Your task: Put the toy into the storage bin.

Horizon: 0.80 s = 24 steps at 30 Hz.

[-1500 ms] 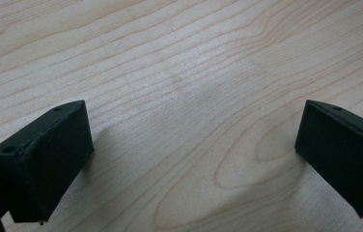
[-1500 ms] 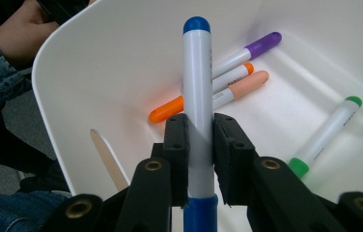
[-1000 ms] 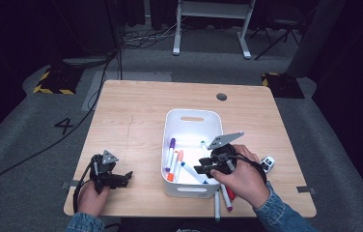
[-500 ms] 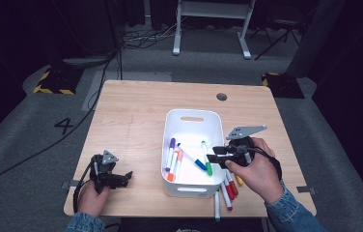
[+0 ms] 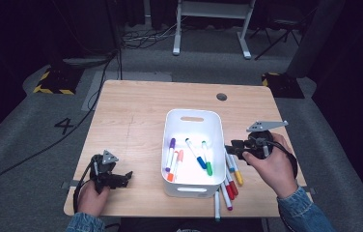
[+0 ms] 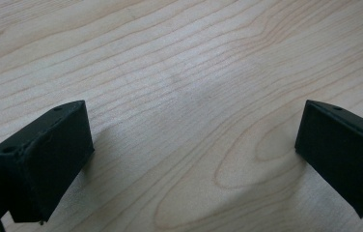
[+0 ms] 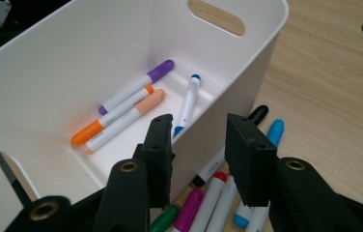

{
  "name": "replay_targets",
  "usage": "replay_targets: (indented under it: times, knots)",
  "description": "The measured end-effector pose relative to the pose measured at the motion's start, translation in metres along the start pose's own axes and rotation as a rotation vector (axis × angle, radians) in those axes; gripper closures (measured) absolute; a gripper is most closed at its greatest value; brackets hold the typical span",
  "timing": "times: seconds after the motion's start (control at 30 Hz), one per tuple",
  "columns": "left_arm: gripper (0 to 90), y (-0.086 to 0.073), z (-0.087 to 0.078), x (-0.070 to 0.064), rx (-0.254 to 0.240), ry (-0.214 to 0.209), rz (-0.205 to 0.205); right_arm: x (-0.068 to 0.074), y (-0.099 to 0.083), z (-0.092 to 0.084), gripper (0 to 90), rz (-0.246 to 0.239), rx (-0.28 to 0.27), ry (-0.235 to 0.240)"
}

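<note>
Left gripper (image 5: 121,178), near front-left corner of table (image 5: 136,116): jaws wide, nothing between, idle. Bin (image 5: 191,186), mid-table toward front edge: holds five markers (image 5: 196,154). Right gripper (image 5: 232,147), just outside bin's right wall above loose markers (image 5: 230,186) by front edge: jaws have just been closing, part-open, empty. Risk: a jaw may clip the bin wall and shove it, or nudge neighbouring markers so one rolls off the edge.
</note>
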<state>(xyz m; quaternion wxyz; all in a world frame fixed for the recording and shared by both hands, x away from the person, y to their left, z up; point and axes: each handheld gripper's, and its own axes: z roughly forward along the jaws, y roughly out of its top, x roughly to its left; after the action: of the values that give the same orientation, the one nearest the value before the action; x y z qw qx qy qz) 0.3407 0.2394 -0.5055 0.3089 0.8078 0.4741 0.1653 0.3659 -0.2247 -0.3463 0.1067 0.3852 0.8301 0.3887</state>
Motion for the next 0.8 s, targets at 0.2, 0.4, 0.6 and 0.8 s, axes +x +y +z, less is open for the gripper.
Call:
replay_targets:
  times: [0.2, 0.4, 0.6, 0.8]
  knots:
    - [0.0, 0.0, 0.0, 0.0, 0.001, -0.002, -0.001, -0.017, -0.006, 0.001, 61.7, 0.04, 0.021, -0.039]
    - [0.0, 0.0, 0.0, 0.0, 0.0, 0.0, 0.0, -0.028, -0.012, 0.005, 60.8, 0.067, 0.052, -0.066]
    - [0.0, 0.0, 0.0, 0.0, 0.001, -0.001, -0.001, -0.035, -0.022, 0.013, 59.8, 0.075, 0.102, -0.077]
    - [0.0, 0.0, 0.0, 0.0, 0.0, 0.0, 0.0, -0.04, -0.036, 0.028, 59.1, 0.085, 0.164, -0.084]
